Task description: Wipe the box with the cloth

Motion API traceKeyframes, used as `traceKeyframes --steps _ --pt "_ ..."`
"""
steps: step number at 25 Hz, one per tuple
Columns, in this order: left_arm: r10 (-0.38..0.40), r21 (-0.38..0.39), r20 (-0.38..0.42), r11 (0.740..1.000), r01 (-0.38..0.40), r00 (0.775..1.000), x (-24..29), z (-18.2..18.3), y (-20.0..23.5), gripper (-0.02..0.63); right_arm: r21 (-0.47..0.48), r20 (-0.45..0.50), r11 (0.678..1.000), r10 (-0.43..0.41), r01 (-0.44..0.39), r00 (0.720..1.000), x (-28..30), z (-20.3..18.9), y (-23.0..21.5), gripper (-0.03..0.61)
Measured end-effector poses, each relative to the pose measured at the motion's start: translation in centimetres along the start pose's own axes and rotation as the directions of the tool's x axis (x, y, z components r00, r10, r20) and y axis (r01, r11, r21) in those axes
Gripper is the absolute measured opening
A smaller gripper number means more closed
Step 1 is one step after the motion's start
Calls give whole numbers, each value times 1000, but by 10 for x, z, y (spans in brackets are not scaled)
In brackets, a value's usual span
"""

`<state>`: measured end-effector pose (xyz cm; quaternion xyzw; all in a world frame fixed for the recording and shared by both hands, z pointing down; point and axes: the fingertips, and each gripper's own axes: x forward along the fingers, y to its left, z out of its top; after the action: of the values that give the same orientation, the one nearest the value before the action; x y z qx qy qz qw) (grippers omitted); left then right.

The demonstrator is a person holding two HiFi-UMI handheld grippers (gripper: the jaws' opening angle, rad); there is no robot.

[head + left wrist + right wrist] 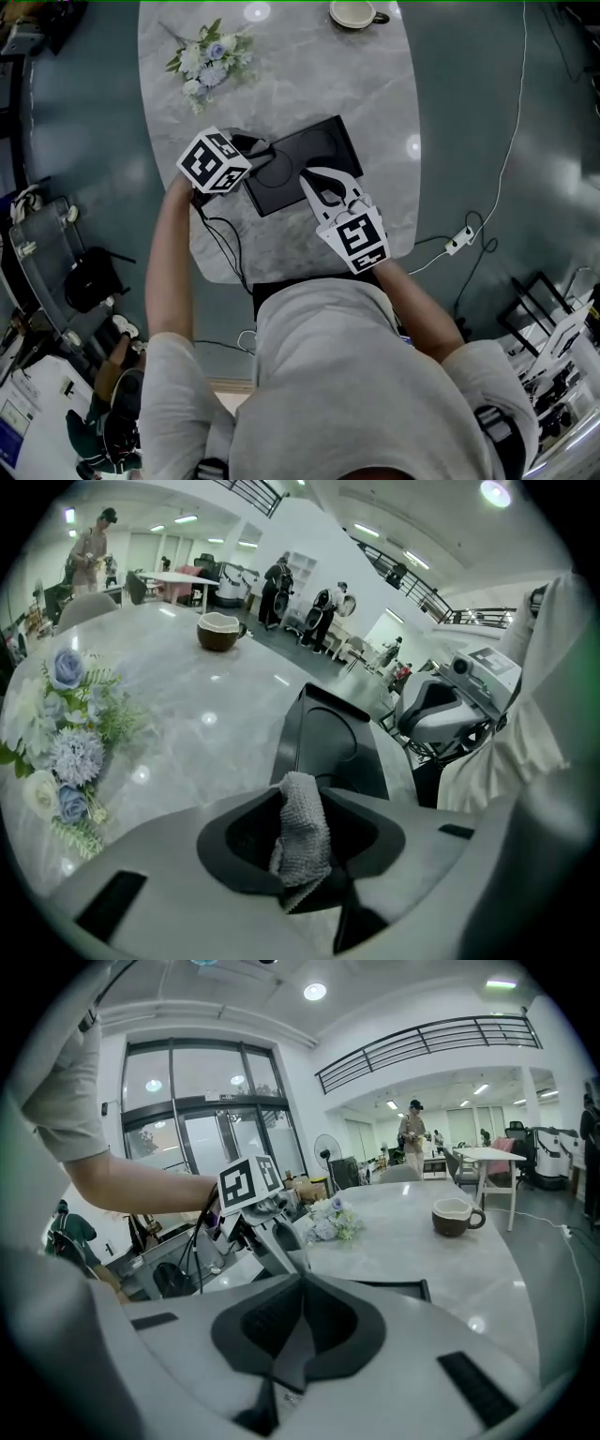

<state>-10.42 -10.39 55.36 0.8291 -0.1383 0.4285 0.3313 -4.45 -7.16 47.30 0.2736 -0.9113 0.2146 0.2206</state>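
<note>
A flat black box (314, 150) lies on the grey marble table (309, 75), near its front edge. My left gripper (265, 155) hangs over the box's left edge and is shut on a grey knitted cloth (302, 827), which sticks up between the jaws just short of the box (328, 742). My right gripper (307, 174) is over the box's near right part, shut with nothing between its jaws. In the right gripper view its closed jaws (302, 1279) point at the left gripper (272, 1232), with a strip of the box (398, 1288) behind them.
A bunch of pale artificial flowers (211, 61) lies at the table's far left. A cup (354, 13) stands at the far end. A white power strip (459, 242) with its cable lies on the floor to the right. A black bag (89, 277) sits left of the table.
</note>
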Motion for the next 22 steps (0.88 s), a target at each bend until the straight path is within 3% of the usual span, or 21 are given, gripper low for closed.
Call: traceKeyframes --steps 6,12,22 --pt "26 14 -24 1000 -26 999 8 13 2 117 23 10 1000 -7 7 1000 -8 -2 -11 28" --pt "-10 3 -40 1000 10 999 16 26 -1 117 45 10 999 -3 3 1000 -19 -9 -21 28" --pt "-29 -40 26 999 30 999 24 60 -6 106 51 18 999 2 -3 1000 -30 -11 -42 28"
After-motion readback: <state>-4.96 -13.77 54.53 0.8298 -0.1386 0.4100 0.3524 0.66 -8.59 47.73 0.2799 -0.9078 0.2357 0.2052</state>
